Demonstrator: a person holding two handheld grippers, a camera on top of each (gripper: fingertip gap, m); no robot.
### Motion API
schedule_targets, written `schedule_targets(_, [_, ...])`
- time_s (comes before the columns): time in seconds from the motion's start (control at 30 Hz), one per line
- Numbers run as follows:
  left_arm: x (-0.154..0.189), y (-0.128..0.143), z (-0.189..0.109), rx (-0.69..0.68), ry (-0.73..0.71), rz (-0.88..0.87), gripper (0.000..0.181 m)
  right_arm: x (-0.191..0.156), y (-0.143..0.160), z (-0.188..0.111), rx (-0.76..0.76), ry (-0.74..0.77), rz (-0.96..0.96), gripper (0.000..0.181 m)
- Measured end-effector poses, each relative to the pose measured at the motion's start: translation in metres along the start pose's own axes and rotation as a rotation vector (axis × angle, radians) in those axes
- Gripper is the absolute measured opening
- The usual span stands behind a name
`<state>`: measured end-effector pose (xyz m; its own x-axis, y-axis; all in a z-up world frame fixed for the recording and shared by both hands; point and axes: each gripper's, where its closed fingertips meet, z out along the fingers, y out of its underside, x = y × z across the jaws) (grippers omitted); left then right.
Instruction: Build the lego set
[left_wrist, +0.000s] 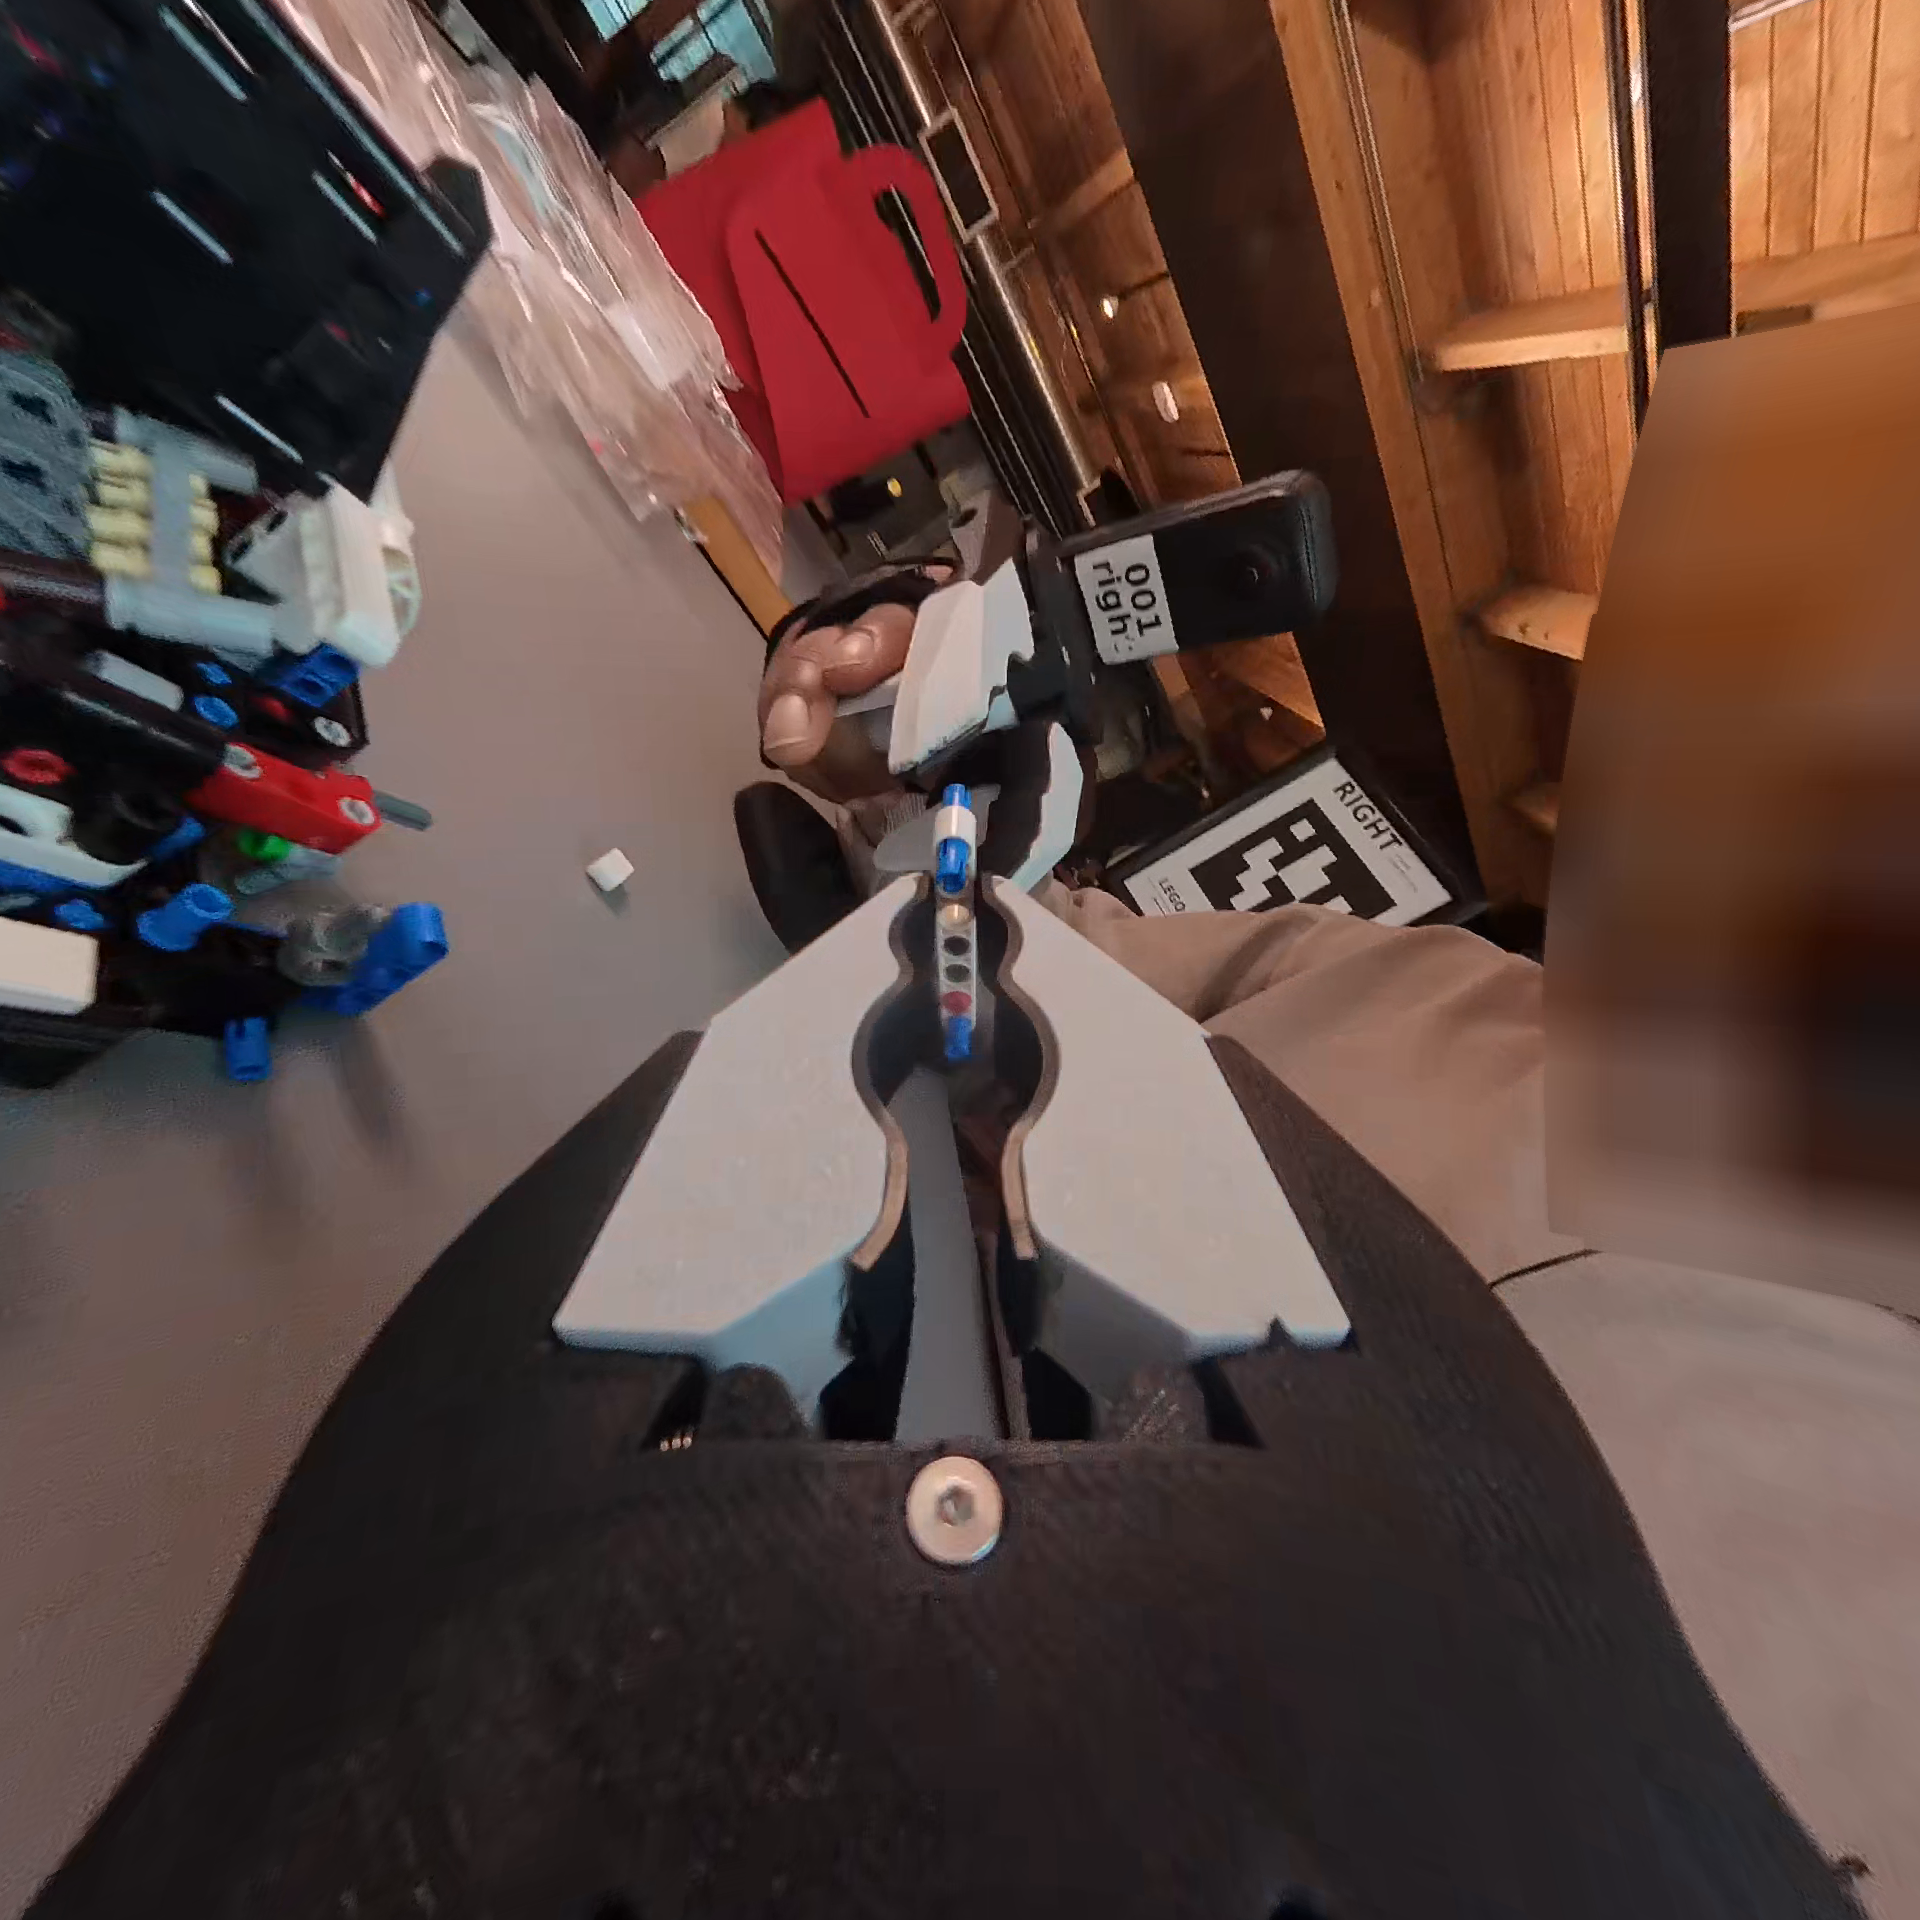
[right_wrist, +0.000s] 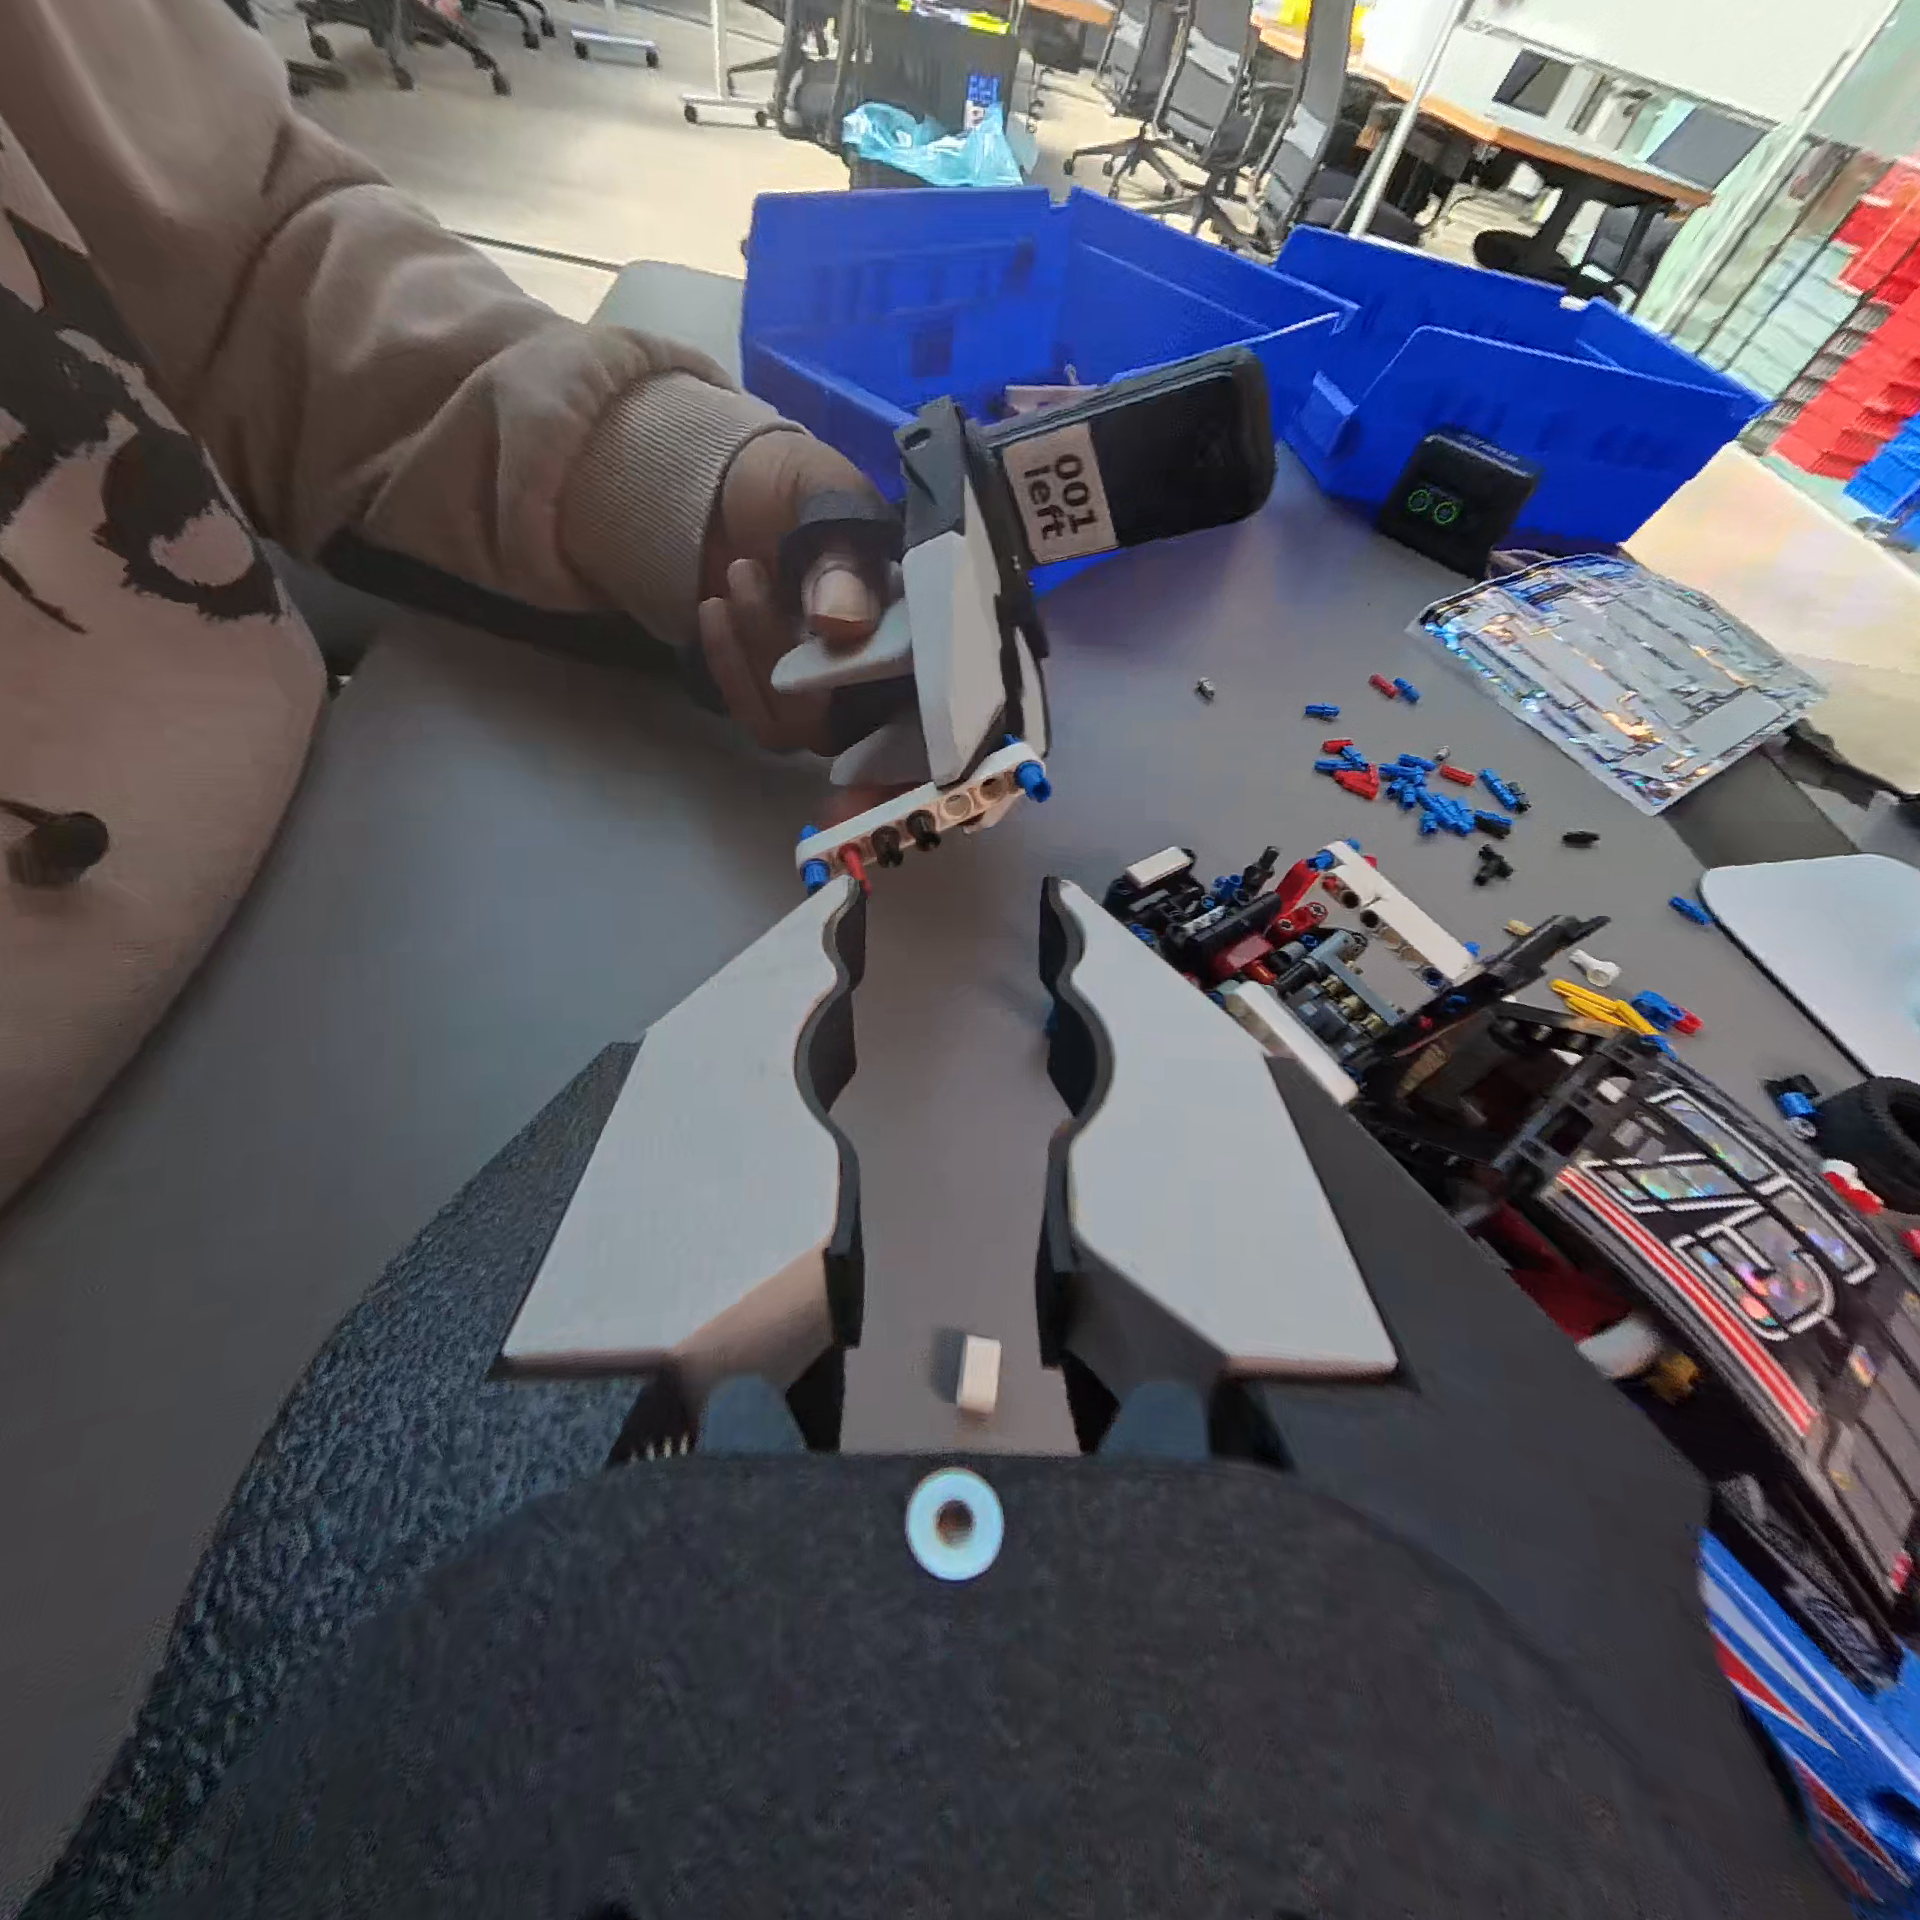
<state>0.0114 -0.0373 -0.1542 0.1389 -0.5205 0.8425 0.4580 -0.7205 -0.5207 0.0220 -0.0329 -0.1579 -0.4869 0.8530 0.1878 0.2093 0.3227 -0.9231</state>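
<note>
Above the grey desk (right_wrist: 468, 935), the left tongs (right_wrist: 987, 769) clamp one white Technic beam (right_wrist: 914, 821) carrying blue, black and red pins. Just before it, the right tongs (right_wrist: 951, 904) gape wide, holding nothing. Two blue bins (right_wrist: 935, 281) stand behind; loose pins (right_wrist: 1423, 790) and a half-built car (right_wrist: 1558, 1143) lie rightward.

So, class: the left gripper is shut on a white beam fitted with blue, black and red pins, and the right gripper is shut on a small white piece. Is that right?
Not quite. The right gripper is open and holds nothing, as the right wrist view shows; the small white piece lies on the table. The left gripper is indeed shut on the white beam.
</note>
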Motion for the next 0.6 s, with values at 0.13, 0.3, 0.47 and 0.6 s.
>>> schedule_targets(0.13, [0.000, 0.017, 0.008, -0.108, 0.012, 0.005, 0.005, -0.025, 0.007, -0.002, -0.016, -0.210, 0.169, 0.023])
schedule_targets(0.3, [0.002, 0.035, 0.014, -0.208, 0.017, 0.035, 0.005, -0.016, -0.003, -0.004, 0.085, -0.244, 0.328, 0.024])
schedule_targets(0.47, [0.007, 0.044, 0.017, -0.249, 0.037, 0.048, 0.005, -0.030, 0.001, 0.007, 0.059, -0.304, 0.355, 0.002])
schedule_targets(0.6, [0.009, 0.035, 0.016, -0.195, 0.037, 0.057, 0.005, -0.023, -0.004, 0.006, 0.107, -0.288, 0.392, 0.002])
